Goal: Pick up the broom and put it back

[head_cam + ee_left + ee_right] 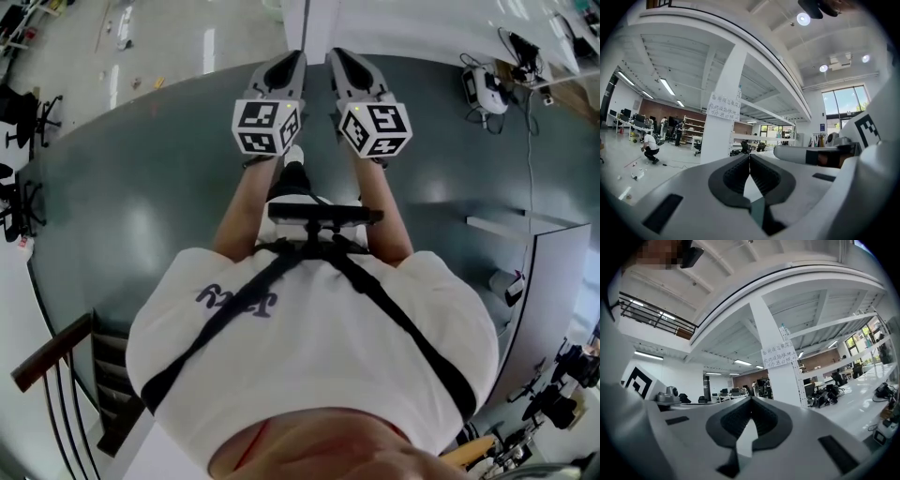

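Grey-green floor (141,206) fills the head view, curving around a person in a white shirt (309,337) crossed by black straps (394,319). Both arms reach forward, holding the left gripper (292,56) and right gripper (339,54) side by side, close together, each pointing away from the body with its marker cube on top.

Left gripper view: the dark pads are pressed together at the tips, with nothing between them. Beyond them stands a white pillar (723,122) bearing a paper notice (724,107). Far off at the left a person (649,145) crouches on the pale floor, and tall windows (846,101) show at the right. The other gripper's body lies just beside, at the right edge.

Right gripper view: these pads also meet tip to tip, pinching nothing. The same pillar and notice rise ahead, and a dark railing (656,315) runs along an upper level at the left.

Where the broom is cannot be told; no view shows it.
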Action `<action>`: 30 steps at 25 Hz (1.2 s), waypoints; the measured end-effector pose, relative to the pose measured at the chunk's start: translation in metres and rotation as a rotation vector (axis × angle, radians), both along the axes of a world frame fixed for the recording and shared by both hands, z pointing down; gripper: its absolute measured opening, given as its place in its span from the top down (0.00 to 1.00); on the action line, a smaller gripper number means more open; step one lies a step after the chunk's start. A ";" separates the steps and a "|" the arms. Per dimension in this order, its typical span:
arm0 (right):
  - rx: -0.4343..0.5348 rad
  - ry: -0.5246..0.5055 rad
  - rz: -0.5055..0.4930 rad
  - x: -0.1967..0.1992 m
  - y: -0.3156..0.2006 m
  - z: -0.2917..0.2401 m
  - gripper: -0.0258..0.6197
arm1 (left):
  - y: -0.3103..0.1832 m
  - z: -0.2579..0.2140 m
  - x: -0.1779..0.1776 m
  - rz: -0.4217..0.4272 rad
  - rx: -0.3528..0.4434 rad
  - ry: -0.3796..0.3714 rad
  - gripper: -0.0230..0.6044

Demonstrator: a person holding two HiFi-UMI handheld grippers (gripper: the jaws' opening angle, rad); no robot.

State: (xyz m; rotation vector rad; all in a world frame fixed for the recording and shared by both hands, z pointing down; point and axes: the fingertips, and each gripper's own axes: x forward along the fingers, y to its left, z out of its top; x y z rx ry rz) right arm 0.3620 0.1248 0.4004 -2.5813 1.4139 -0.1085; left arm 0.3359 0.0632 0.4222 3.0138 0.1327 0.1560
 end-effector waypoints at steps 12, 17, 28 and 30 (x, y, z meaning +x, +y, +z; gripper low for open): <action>-0.061 -0.030 -0.002 0.108 -0.078 0.018 0.95 | -0.102 0.015 0.108 -0.003 -0.066 0.005 0.94; -0.106 -0.034 0.049 0.133 -0.090 0.045 0.95 | -0.114 0.042 0.133 0.027 -0.069 -0.024 0.94; -0.238 -0.131 0.000 0.211 -0.126 0.132 0.95 | -0.133 0.112 0.199 -0.013 -0.098 -0.137 0.94; -0.261 -0.151 -0.009 0.224 -0.134 0.146 0.95 | -0.141 0.120 0.208 -0.026 -0.115 -0.142 0.94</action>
